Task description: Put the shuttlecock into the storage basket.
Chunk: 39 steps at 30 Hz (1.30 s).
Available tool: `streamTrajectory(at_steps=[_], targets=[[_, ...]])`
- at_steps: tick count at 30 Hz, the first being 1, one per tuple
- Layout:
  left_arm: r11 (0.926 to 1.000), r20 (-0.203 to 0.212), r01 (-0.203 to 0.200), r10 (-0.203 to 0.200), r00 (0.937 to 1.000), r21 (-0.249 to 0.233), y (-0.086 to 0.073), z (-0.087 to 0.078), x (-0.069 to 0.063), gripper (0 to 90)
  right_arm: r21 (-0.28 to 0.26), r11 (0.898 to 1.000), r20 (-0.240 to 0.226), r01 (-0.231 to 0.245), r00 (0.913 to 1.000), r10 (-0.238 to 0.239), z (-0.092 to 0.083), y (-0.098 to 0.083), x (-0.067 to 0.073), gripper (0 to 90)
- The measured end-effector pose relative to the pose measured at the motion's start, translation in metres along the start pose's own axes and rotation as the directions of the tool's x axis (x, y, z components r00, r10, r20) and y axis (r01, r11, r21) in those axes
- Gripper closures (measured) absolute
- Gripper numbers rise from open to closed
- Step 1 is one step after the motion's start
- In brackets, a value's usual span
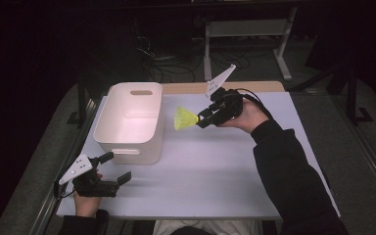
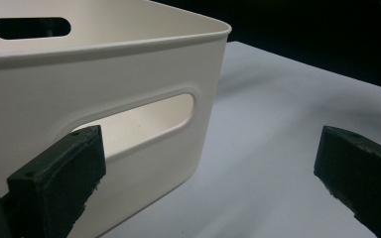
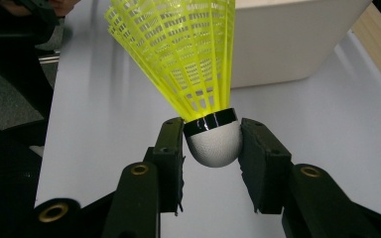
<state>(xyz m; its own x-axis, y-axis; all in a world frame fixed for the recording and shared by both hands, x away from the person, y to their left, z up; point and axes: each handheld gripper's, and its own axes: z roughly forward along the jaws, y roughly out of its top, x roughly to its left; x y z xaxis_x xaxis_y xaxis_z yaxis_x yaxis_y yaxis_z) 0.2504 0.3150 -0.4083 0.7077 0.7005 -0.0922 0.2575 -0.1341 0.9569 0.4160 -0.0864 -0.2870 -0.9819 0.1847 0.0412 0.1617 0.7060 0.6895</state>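
- Shuttlecock (image 3: 188, 64), yellow-skirted with a white cork nose, is what we see pinched in the right hand-held gripper (image 3: 213, 144); both black pads press on the cork just below its black band.
- In the high view we find the shuttlecock (image 1: 185, 118) at centre frame, held above the worktop (image 1: 215, 171), skirt pointing left toward the white bin (image 1: 129, 122) and just beside the bin's right wall.
- We see the left hand-held gripper (image 1: 115, 169) at the lower left of the high view, low over the worktop near the bin's front corner.
- Its jaws stand spread wide with nothing between them; in the left gripper view we see the bin's handle slot (image 2: 144, 119) just beyond one jaw.
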Motion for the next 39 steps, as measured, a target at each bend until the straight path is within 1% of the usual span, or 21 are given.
streamTrajectory(at_steps=[5, 6, 7, 8, 9, 11, 14, 15, 16, 20, 23, 26, 27, 31, 39], targets=[[1.0, 0.001, 0.001, -0.001, 1.0, -0.001, 0.0, 0.0, 0.0, 0.0, -0.005, 1.0, 0.009, 0.01, 0.9999, -0.01, -0.002, 0.013, 0.001, 61.9], [1.0, 0.001, 0.002, -0.002, 1.0, -0.002, 0.0, 0.0, 0.0, 0.0, -0.005, 1.0, 0.009, 0.01, 0.9999, -0.01, -0.002, 0.013, 0.001, 61.9], [1.0, 0.001, 0.001, -0.001, 1.0, -0.002, 0.0, 0.0, 0.0, 0.0, -0.005, 1.0, 0.012, 0.014, 0.9998, -0.014, -0.002, 0.017, 0.001, 61.8], [1.0, 0.001, 0.002, -0.002, 1.0, -0.001, 0.0, 0.0, 0.0, 0.0, -0.005, 1.0, 0.012, 0.014, 0.9998, -0.014, -0.002, 0.017, 0.001, 61.8], [1.0, 0.001, 0.001, -0.001, 1.0, -0.001, 0.0, 0.0, 0.0, 0.0, -0.01, 1.0, 0.019, 0.017, 0.9997, -0.017, -0.002, 0.022, 0.002, 61.8], [1.0, 0.001, 0.002, -0.002, 1.0, -0.001, 0.0, 0.0, 0.0, 0.0, -0.01, 1.0, 0.017, 0.014, 0.9998, -0.014, -0.002, 0.024, 0.002, 61.8], [1.0, 0.002, 0.002, -0.002, 1.0, -0.002, 0.0, 0.0, 0.0, 0.0, -0.013, 1.0, 0.018, 0.017, 0.9997, -0.017, -0.002, 0.031, 0.003, 61.8], [1.0, 0.001, 0.0, 0.0, 1.0, -0.002, 0.0, 0.0, 0.0, 0.0, -0.012, 1.0, 0.019, 0.024, 0.9995, -0.024, -0.002, 0.036, 0.005, 61.8], [1.0, 0.001, 0.0, 0.0, 1.0, -0.002, 0.0, 0.0, 0.0, 0.0, -0.012, 1.0, 0.019, 0.024, 0.9995, -0.024, -0.002, 0.036, 0.005, 61.8], [1.0, 0.002, 0.001, -0.001, 1.0, -0.002, 0.0, 0.0, 0.0, 0.0, -0.008, 0.999, 0.022, 0.041, 0.9989, -0.041, -0.001, 0.047, 0.008, 61.8], [1.0, 0.003, 0.001, -0.001, 1.0, 0.0, 0.0, 0.0, 0.0, 0.0, -0.001, 0.999, 0.02, 0.054, 0.9983, -0.054, 0.002, 0.055, 0.01, 61.8], [1.0, 0.003, 0.001, -0.001, 1.0, -0.002, 0.0, 0.0, 0.0, 0.0, 0.001, 0.999, 0.018, 0.055, 0.9983, -0.055, 0.004, 0.059, 0.011, 61.8], [1.0, 0.003, 0.001, -0.001, 1.0, -0.002, 0.0, 0.0, 0.0, 0.0, 0.002, 0.998, 0.018, 0.061, 0.998, -0.061, 0.007, 0.063, 0.012, 61.8], [1.0, 0.004, 0.002, -0.002, 1.0, -0.002, 0.0, 0.0, 0.0, 0.0, 0.008, 0.997, 0.013, 0.073, 0.9972, -0.073, 0.012, 0.067, 0.013, 61.9], [1.0, 0.004, 0.002, -0.002, 1.0, -0.002, 0.0, 0.0, 0.0, 0.0, 0.014, 0.997, 0.014, 0.074, 0.9972, -0.074, 0.021, 0.074, 0.014, 61.8]])
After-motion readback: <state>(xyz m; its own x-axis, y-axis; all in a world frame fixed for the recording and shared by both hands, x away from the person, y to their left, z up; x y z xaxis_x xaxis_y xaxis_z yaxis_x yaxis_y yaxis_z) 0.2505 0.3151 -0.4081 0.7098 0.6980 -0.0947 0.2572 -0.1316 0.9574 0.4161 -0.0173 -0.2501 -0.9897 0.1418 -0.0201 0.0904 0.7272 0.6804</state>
